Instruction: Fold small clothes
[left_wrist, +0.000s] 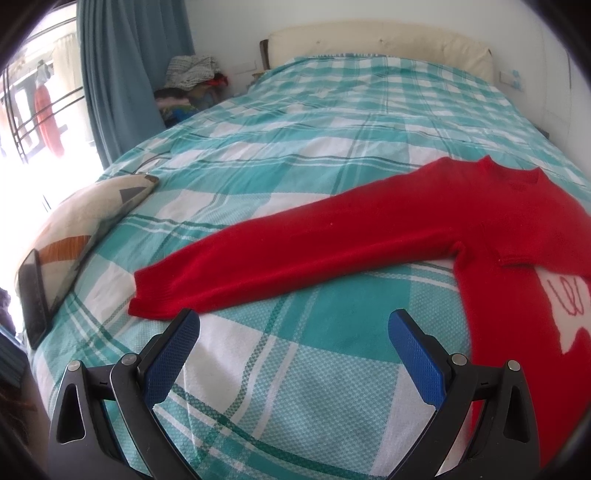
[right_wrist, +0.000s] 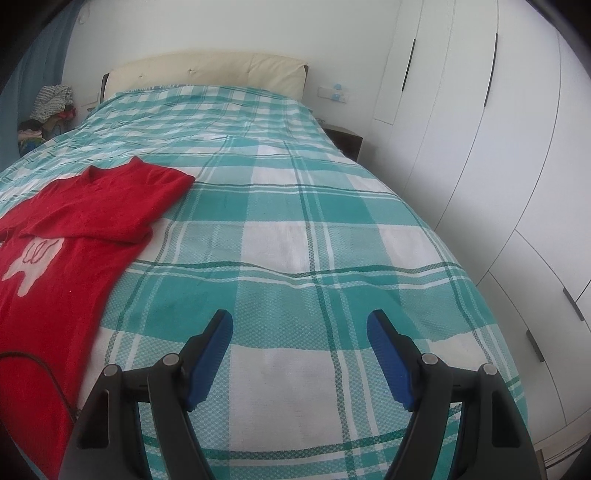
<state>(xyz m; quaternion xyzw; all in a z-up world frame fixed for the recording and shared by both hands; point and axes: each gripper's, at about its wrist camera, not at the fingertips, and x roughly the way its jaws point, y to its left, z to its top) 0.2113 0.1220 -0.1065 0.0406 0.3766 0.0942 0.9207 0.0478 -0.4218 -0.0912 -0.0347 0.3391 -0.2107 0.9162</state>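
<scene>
Roughly a third done: right sleeve (right_wrist: 122, 218) of red sweater (right_wrist: 55, 288) folded across; left sleeve (left_wrist: 295, 254) outstretched; left gripper (left_wrist: 293, 326) and right gripper (right_wrist: 299, 328) spread, empty.

Open bedspread (right_wrist: 314, 229) beside sweater (right_wrist: 85, 218)

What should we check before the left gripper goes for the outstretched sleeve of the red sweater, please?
1. Left gripper open and holding nothing: ok.
2. Right gripper open, over bare bedspread: ok.
3. Right sleeve already folded across the chest: ok.
4. Left sleeve lying flat and outstretched, its cuff just ahead of the left fingertips: ok.
5. Cuff apart from the pillow and the phone: ok.
6. Sweater's lower hem flat: cannot tell, out of view.
</scene>
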